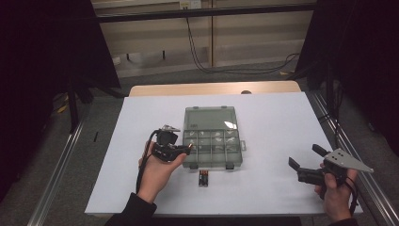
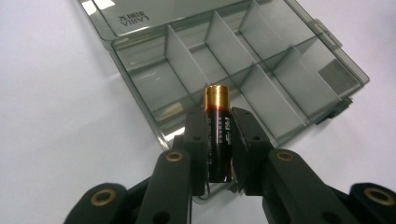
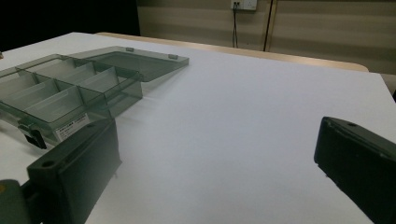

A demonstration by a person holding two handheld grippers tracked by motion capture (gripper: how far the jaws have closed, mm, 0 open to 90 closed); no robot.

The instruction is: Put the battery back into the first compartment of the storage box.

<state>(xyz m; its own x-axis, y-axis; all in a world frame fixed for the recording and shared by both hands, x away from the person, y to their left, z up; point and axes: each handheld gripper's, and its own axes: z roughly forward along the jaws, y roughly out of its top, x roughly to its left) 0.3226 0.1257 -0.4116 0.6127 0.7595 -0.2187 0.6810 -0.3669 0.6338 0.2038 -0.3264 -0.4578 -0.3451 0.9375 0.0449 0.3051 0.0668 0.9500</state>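
A smoky transparent compartment box [image 1: 212, 141] lies open in the middle of the white table, its lid [image 1: 210, 117] folded back. My left gripper [image 1: 187, 149] hovers at the box's left front corner, shut on a black AA battery with a copper end [image 2: 218, 130]. In the left gripper view the battery stands upright between the pads, over the box's near corner compartment [image 2: 154, 84]. Two more batteries [image 1: 203, 178] lie side by side on the table in front of the box. My right gripper [image 1: 306, 157] is held at the table's right edge, open with nothing between its fingers [image 3: 74, 163].
The box [image 3: 60, 93] has two rows of divided compartments, which look empty. The white table cover [image 1: 273, 127] leaves a wooden strip [image 1: 211, 88] at the far edge. Cables hang behind the table.
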